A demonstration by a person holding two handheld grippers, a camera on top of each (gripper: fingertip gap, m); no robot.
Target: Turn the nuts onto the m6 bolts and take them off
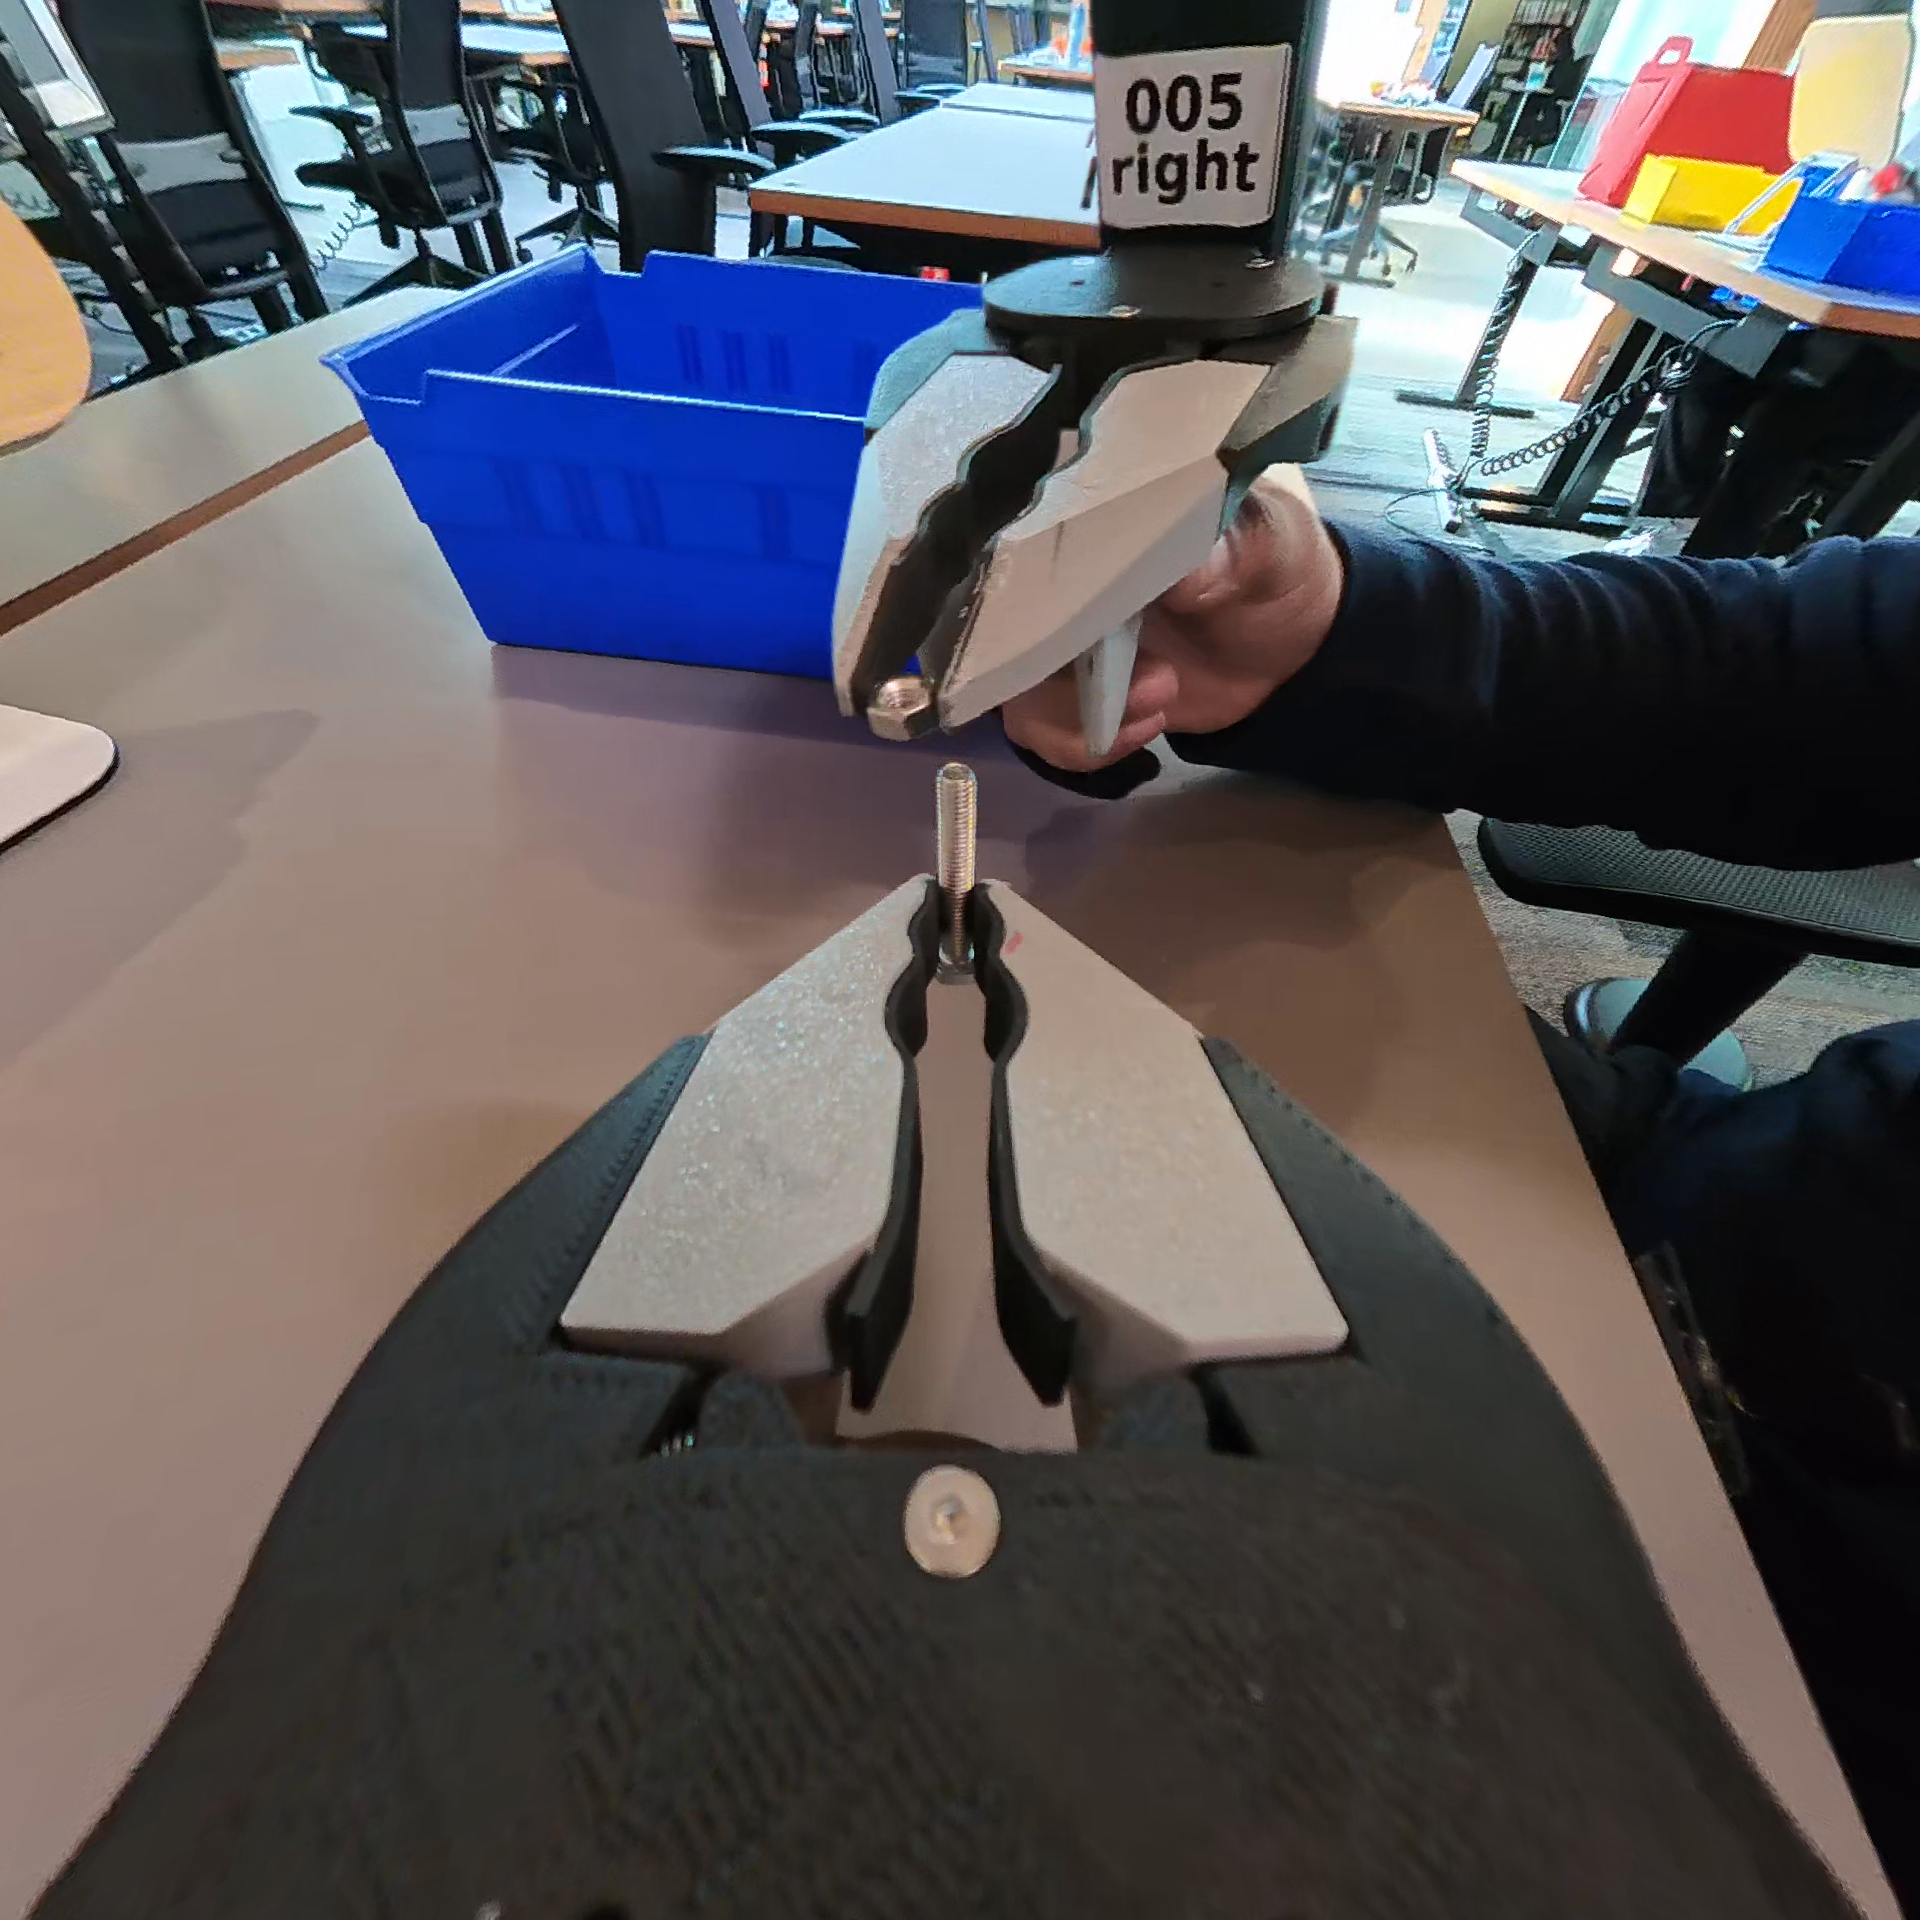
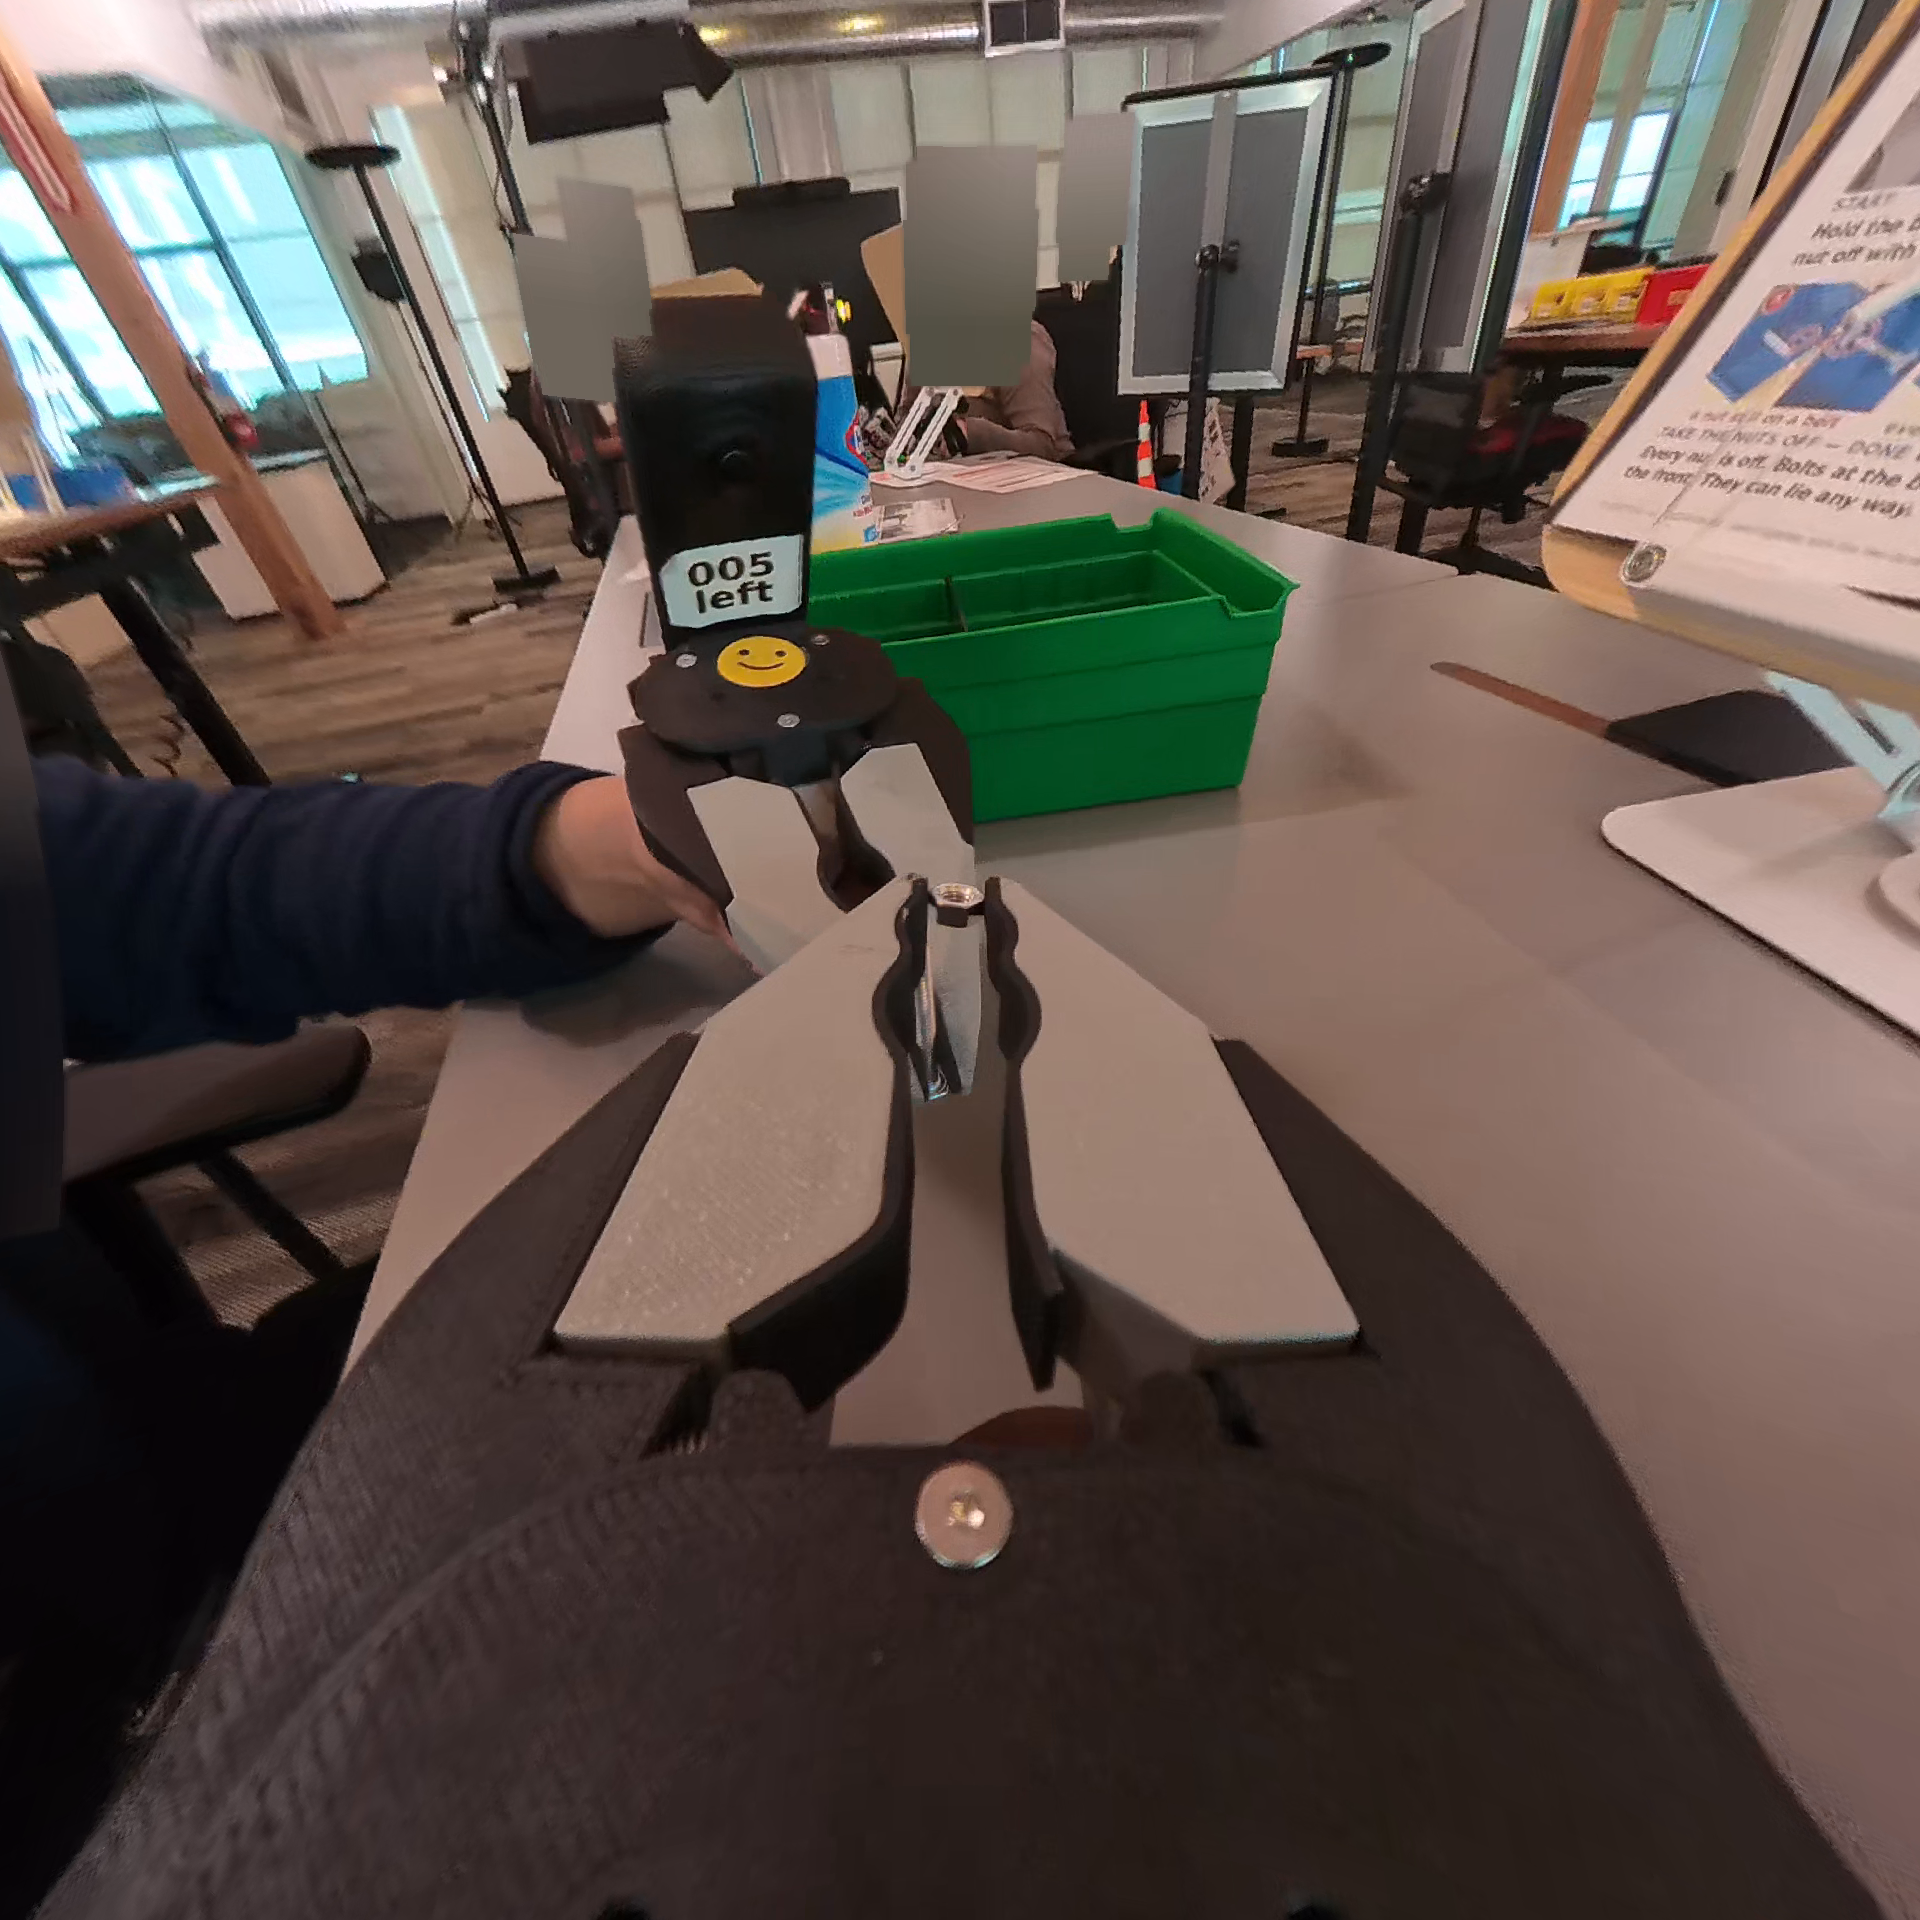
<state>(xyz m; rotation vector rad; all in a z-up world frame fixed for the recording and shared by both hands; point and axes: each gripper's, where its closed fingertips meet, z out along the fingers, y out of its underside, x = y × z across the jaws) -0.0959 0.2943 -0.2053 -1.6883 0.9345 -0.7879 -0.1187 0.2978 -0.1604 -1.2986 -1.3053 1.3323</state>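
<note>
the left gripper (image 1: 954, 904) is squeezed tight on one silver bolt (image 1: 955, 826), holding it near its head so the thread sticks straight up above the grey table (image 1: 416, 883). the right gripper (image 2: 951, 906) is pinched on one small silver nut (image 2: 949, 900) at its very tips, and in the left wrist view the nut hangs a little above the bolt's top, a bit to the left, not touching it. there are two bins, one blue bin (image 1: 644, 468) and one green bin (image 2: 1081, 665).

Each wrist camera looks along its own tongs, facing the other closely; both share the table (image 1: 312, 831).
</note>
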